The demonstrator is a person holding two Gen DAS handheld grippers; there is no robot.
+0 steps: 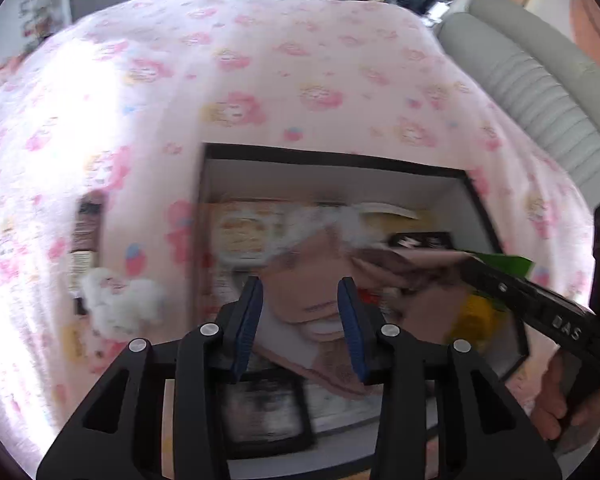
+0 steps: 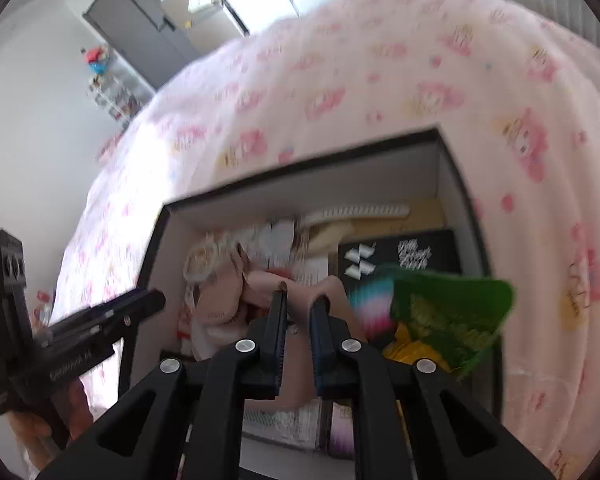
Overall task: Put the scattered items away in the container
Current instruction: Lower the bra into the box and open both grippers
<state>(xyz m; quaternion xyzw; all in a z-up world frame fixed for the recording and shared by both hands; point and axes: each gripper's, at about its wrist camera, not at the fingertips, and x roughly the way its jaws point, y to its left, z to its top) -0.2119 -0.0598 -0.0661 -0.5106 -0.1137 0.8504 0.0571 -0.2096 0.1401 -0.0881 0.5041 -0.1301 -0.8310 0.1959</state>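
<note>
Two hand-held grippers hang over an open black-rimmed box (image 1: 476, 188) set on a bed with a pink cartoon-print cover (image 1: 260, 80), both tipped steeply down into it. A pinkish-beige cloth item (image 1: 320, 316) lies in the box among packets and cards. In the left wrist view it sits directly beneath the left gripper (image 1: 300, 320), whose blue-padded jaws stand partly apart either side of it without pressing on it. The cloth's long axis runs roughly from 7 o'clock to 1 o'clock in that view.

The right gripper (image 2: 300, 320) shows its jaws almost shut with a thin gap. The beige cloth appears just beyond its tips at 12 o'clock, though blur hides whether a fold is pinched. A green packet (image 2: 452, 312) lies at 3 o'clock from it, inside the box.

What is left outside sits nearer the left hand: a white fluffy item (image 1: 120, 300) and a dark packet (image 1: 86, 240) lie on the cover at about 9 o'clock from the left gripper, just past the box's left wall. That hand looks the likelier one to swing out for them.
</note>
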